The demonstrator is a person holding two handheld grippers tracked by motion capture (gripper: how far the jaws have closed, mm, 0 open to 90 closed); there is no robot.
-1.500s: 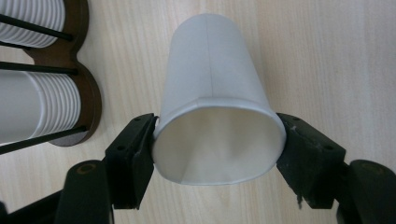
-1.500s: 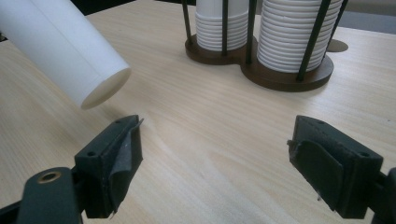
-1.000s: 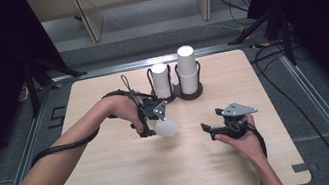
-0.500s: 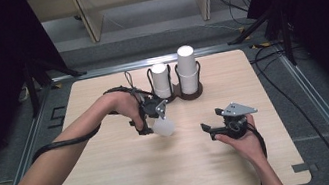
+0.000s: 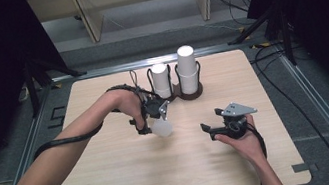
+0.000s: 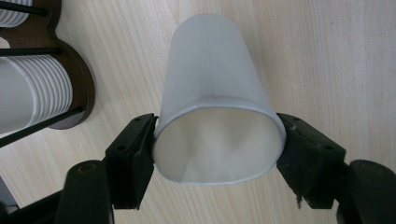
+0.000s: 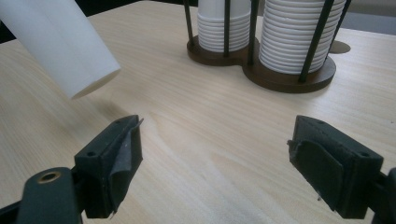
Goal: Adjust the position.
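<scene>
A white paper cup point(image 6: 212, 93) is pinched at its rim between the black jaws of my left gripper point(image 6: 215, 144), which is shut on it; the rim is squashed a little out of round. In the high view the left gripper point(image 5: 156, 119) holds that cup point(image 5: 162, 127) tilted above the table's middle, bottom pointing down and right. The same cup point(image 7: 60, 44) hangs in the air at the top left of the right gripper view. My right gripper point(image 7: 217, 158) stands open over bare wood, nothing between its jaws. From above, the right gripper point(image 5: 211, 127) sits right of the cup, jaws pointing left.
A dark wooden holder point(image 5: 190, 93) with black rods stands at the table's far middle, holding two stacks of white cups point(image 5: 187, 66), the right one taller. The holder point(image 7: 280, 77) is ahead of the right gripper. The light wooden table point(image 5: 116, 181) has rounded corners.
</scene>
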